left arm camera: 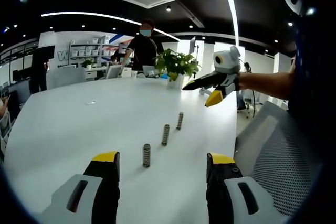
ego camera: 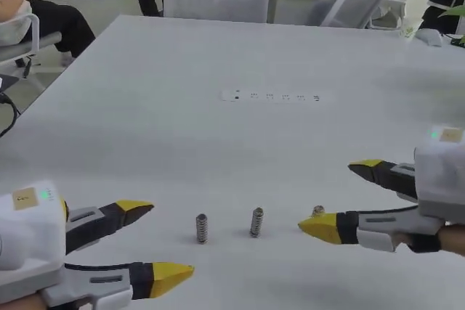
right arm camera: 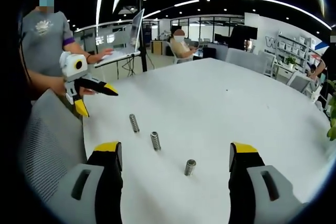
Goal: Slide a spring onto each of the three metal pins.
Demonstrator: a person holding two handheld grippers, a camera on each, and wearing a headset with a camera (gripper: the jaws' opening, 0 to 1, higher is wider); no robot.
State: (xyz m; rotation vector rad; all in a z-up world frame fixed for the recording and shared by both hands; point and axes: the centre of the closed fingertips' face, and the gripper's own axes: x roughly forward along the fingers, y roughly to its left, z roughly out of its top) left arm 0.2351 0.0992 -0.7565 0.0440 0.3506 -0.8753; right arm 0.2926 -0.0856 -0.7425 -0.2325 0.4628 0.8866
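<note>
My left gripper [ego camera: 168, 239] yellow-tipped, black then grey behind, white-bodied, my right gripper [ego camera: 327, 197] coloured the same, a tan sticker [ego camera: 24, 197] and green light [ego camera: 43, 194] on the white, silver-grey ribbed springs [ego camera: 256, 221], plain grey-white table [ego camera: 218, 56], green-leaved plant [left arm camera: 177, 64], grey mesh-patterned chair [left arm camera: 283, 150]

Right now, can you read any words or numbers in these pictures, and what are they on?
"W": big blue letter on the white back wall, the rest unclear.
Tan sticker on the yellow-tipped left gripper: too small to read.
Tan sticker on the yellow-tipped right gripper: too small to read.
Marks on the white strip in the white table: too small to read.
</note>
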